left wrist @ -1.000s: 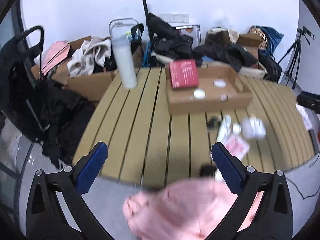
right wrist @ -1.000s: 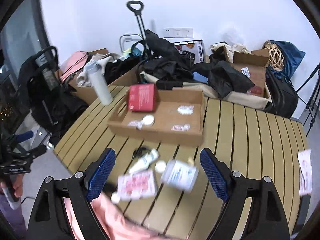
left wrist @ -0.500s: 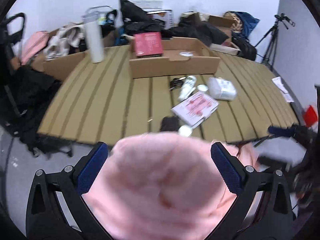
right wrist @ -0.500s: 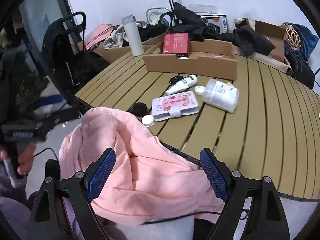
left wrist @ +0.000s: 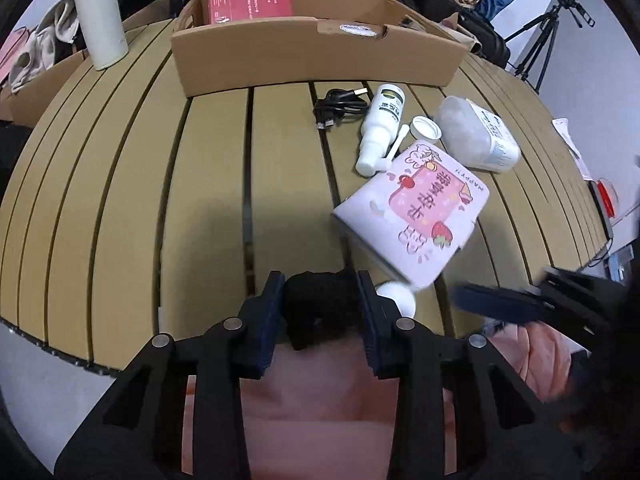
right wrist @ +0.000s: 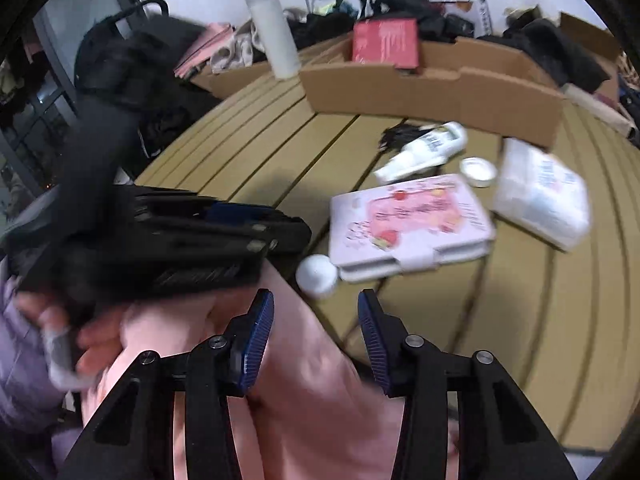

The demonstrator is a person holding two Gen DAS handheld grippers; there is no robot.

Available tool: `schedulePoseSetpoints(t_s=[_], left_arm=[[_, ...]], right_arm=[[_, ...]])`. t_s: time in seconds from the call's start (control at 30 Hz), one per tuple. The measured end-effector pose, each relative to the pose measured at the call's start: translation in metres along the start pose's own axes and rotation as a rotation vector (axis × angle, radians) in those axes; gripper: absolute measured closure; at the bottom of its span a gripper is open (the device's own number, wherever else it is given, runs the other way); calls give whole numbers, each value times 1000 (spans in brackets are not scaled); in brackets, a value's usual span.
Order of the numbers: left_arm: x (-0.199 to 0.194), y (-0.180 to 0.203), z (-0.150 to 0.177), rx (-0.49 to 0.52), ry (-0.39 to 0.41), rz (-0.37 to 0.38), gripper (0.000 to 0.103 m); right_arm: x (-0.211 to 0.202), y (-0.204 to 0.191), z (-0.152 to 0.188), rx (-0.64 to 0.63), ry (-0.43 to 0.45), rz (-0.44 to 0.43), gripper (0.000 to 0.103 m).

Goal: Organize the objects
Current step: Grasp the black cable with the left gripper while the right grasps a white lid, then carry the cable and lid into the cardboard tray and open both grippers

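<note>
Left gripper [left wrist: 320,300] clamps one fuzzy black wad [left wrist: 316,304] beside flat pink case [left wrist: 416,216]; right gripper [right wrist: 316,320] parted over soft pink cloth [right wrist: 304,380]; two round lids behind.

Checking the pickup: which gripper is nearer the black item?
Left. The left gripper is closed around the black item; the right gripper hangs beside it over the pink cloth.
</note>
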State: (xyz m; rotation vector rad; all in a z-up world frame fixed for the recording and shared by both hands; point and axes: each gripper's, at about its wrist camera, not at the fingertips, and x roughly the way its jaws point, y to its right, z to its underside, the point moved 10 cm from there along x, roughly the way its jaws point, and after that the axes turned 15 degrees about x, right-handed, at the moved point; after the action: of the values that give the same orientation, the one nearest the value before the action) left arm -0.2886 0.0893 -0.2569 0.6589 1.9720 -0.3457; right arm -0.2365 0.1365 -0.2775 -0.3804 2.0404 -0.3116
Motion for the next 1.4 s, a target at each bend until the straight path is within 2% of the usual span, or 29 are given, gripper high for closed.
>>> schedulePoseSetpoints(t_s=[0.07,0.17,0.27,0.4,0.53,0.77,1.0,1.1,1.2,1.4], left_arm=[[-15,-15,7,-37,35,-37,72],[-43,-42,24,-165,92,-39,72],[-59,-62,38,-238,105,-76,72],[-72,-67,50,-302,117,-106,72],[-84,-58,53,-279,126,-134,72],[-91,-44,58,-247,120,-168,71],[-117,-40,63,-244,164,-171,71],[-126,-37,66,-244,172,-175,71],[-137,-29,64,-229,191,-166,71],[-142,7,44,-140,244,-103,71]], right_arm=[[15,-6,-2,-1,-18,1,56],[28,-11,-3,-12,-21,29,56],[32,-10,-8,-13,8,57,63],[35,-9,-12,-25,35,92,71],[35,-13,-7,-136,25,179,71],[39,-18,-10,-208,34,278,72],[33,-10,-4,-149,14,191,72],[22,-1,-3,-74,23,143,72],[-10,7,5,-37,51,96,72],[-93,43,19,15,137,125,72]])
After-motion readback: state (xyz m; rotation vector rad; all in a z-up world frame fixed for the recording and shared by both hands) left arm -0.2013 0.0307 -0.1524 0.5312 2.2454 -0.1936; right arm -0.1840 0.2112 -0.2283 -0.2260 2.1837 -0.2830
